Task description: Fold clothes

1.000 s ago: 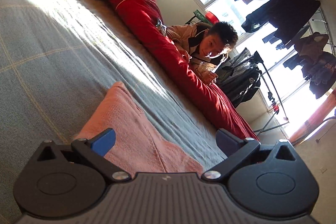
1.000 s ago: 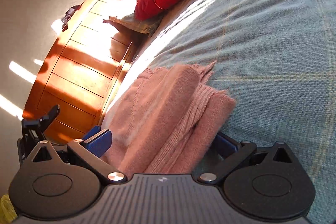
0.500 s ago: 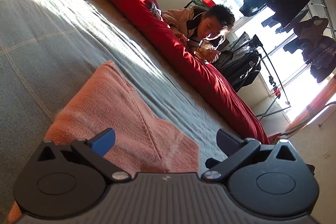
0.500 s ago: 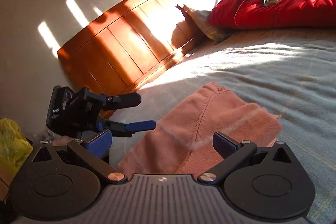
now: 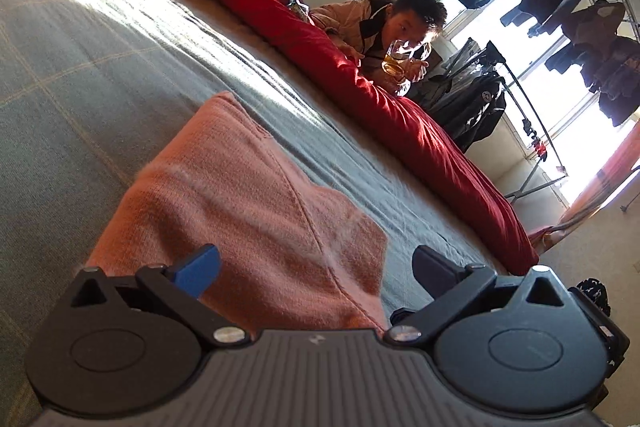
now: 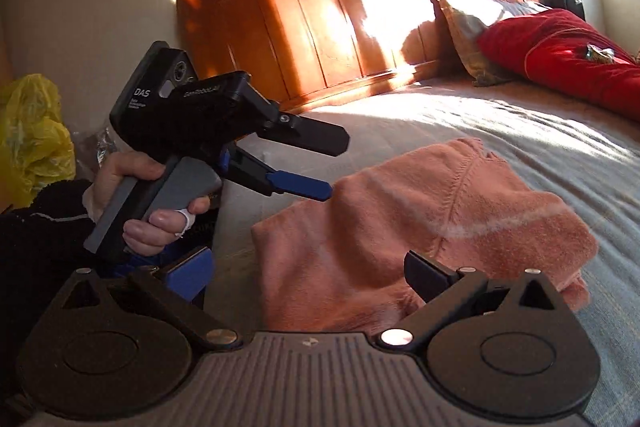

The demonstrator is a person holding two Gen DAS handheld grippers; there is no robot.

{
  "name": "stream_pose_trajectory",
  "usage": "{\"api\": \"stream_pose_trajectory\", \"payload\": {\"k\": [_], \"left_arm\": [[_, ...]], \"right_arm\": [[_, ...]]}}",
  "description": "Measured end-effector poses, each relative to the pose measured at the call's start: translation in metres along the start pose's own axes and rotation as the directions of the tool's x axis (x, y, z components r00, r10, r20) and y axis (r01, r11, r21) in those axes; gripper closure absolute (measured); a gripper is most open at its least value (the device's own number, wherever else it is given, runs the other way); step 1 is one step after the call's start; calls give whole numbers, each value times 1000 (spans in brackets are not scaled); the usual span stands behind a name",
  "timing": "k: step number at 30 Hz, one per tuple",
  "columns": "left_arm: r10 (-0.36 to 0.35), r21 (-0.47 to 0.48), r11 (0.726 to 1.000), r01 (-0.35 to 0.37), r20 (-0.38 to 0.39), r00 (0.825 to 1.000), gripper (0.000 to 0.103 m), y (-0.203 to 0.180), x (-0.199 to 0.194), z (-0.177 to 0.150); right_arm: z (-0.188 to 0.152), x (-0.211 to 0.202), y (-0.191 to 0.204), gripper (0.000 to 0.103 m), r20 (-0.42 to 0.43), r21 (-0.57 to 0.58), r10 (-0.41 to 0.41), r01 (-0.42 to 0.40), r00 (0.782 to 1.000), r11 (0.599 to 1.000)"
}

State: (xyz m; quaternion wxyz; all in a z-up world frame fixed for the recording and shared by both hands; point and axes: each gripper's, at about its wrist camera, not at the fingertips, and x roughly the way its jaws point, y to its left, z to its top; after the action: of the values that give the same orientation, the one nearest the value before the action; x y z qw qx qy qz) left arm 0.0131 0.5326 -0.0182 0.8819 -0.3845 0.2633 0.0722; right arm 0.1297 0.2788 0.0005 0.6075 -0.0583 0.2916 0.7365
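A folded pink knit sweater (image 5: pixel 248 211) lies flat on the grey bedspread (image 5: pixel 80 67); it also shows in the right wrist view (image 6: pixel 420 211). My left gripper (image 5: pixel 316 269) is open and empty, held just above the sweater's near edge. In the right wrist view the left gripper (image 6: pixel 328 167) shows from the side with its jaws apart, just left of the sweater. My right gripper (image 6: pixel 308 273) is open and empty, held above the sweater's near edge.
A red duvet (image 5: pixel 360 79) lies along the far side of the bed. A person (image 5: pixel 396 23) drinks from a glass behind it. A wooden headboard (image 6: pixel 340 27), a pillow (image 6: pixel 468 39), a clothes rack (image 5: pixel 560 7) and a yellow bag (image 6: pixel 32 135) surround the bed.
Both grippers have pulled back and up from the sweater. The right gripper swung round toward the headboard, and the sweater now lies flat and folded, free of both.
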Motion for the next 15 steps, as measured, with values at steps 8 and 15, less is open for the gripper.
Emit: {"api": "stream_pose_trajectory", "payload": {"k": [8, 15], "left_arm": [[0, -103, 995, 10, 90, 996, 1, 19, -51, -40], [11, -327, 944, 32, 127, 992, 1, 61, -51, -87]], "right_arm": [[-26, -19, -3, 0, -15, 142, 41, -39, 999, 989], [-49, -36, -6, 0, -24, 264, 79, -70, 997, 962]]}}
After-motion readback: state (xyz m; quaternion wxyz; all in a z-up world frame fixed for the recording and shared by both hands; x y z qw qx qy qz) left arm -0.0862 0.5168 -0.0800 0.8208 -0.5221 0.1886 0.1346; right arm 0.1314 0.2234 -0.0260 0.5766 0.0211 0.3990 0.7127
